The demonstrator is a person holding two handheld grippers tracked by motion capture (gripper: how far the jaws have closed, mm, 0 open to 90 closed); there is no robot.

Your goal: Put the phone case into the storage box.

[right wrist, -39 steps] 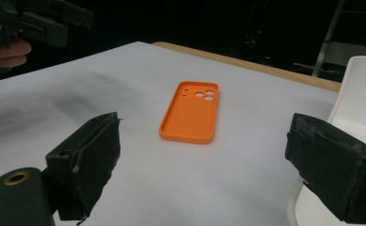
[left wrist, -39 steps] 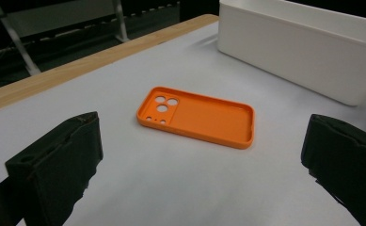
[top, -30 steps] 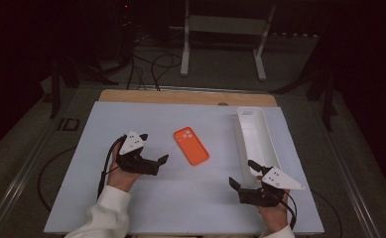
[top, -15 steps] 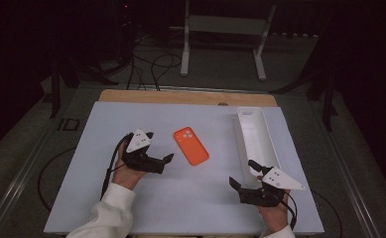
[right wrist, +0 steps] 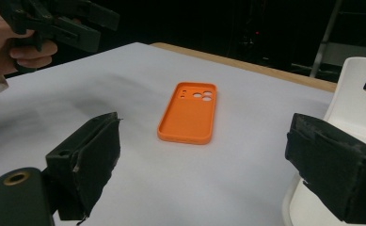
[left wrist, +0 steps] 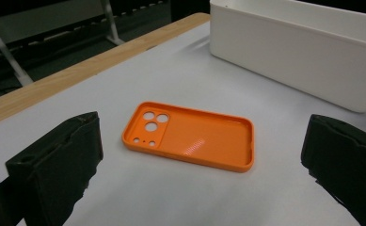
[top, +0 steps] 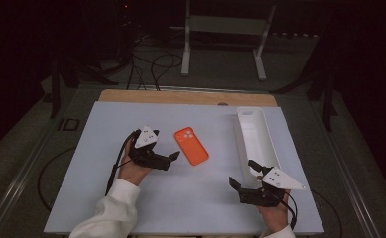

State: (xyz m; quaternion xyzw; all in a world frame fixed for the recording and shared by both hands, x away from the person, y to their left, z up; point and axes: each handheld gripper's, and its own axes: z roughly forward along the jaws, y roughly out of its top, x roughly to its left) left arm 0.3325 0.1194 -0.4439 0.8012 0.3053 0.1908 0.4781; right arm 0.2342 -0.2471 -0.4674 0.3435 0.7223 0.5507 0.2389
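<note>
While the left claw [left wrist: 199, 165] gapes, camera cutouts mark the phone case [left wrist: 190, 135].

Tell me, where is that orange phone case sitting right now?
In the high view the orange phone case lies flat near the middle of the table, just ahead of the left gripper, with the white tray off to its right.

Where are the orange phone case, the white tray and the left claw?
Phone case [left wrist: 190, 134]: left gripper view, on its flat inner back.
Tray [top: 244, 133]: high view, on its left wall.
Left claw [top: 173, 159]: high view, midway between its open fingertips, just left of the case.
</note>
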